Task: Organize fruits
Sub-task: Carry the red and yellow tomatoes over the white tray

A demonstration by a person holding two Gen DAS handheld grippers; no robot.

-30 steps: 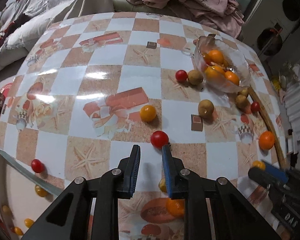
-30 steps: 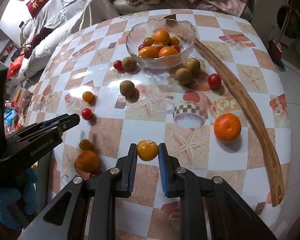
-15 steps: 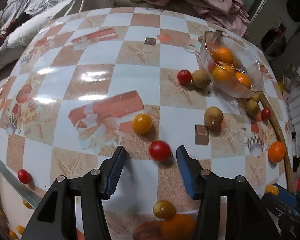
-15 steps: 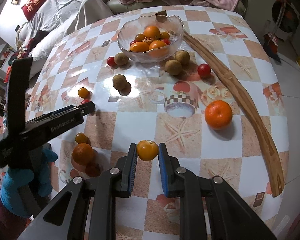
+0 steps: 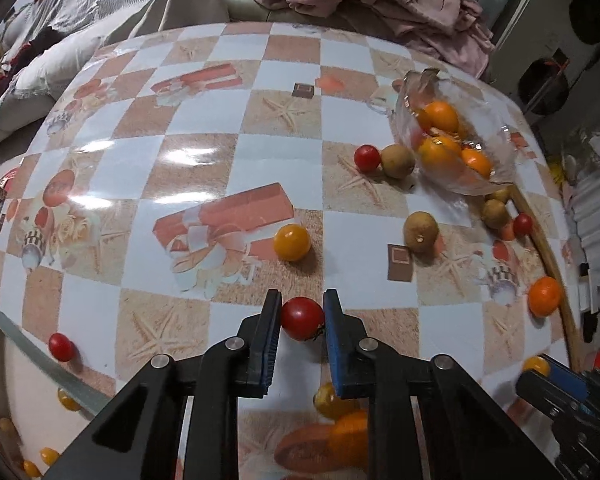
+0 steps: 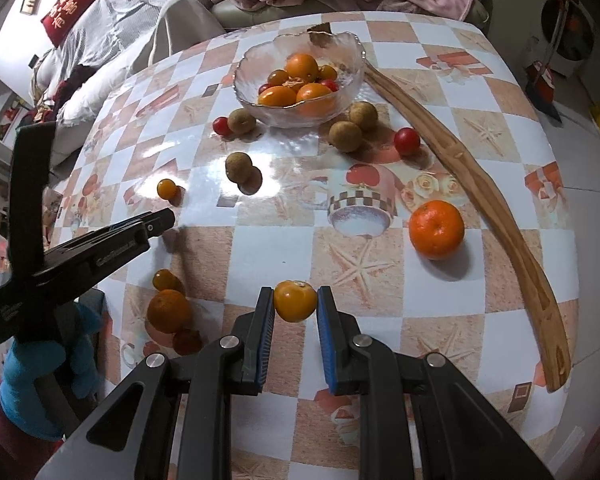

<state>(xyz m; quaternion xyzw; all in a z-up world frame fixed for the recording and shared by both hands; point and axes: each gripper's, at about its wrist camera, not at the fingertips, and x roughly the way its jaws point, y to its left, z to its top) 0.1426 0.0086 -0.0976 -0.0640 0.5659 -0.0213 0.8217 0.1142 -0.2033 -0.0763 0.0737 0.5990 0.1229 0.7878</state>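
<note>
— Two fruits in hand at once: what is each gripper doing?

— My left gripper [image 5: 302,318] is closed around a red cherry tomato [image 5: 302,317] low over the checked desk [image 5: 188,152], its blue pads pressing both sides. My right gripper [image 6: 295,301] is clamped on a small yellow-orange tomato [image 6: 295,301], held clear of the desk near its front edge.

— Where does the fruit go?

— I judge the glass bowl [image 6: 256,60] at the far side is the target; it already holds oranges and small tomatoes. Around it lie brown longans, another red tomato [image 6: 406,141] and a tangerine [image 6: 436,229], with a long wooden shoehorn [image 6: 480,196] curving past on the right.

— Which step is this?

— Pick-up done on both sides, I'd say, carry not yet made. Much is still scattered, so the job looks early.

— And the next move?

— Lift both clear, travel over the loose fruit to the bowl, and let go low above the pile, so nothing bounces out or rolls off.
</note>
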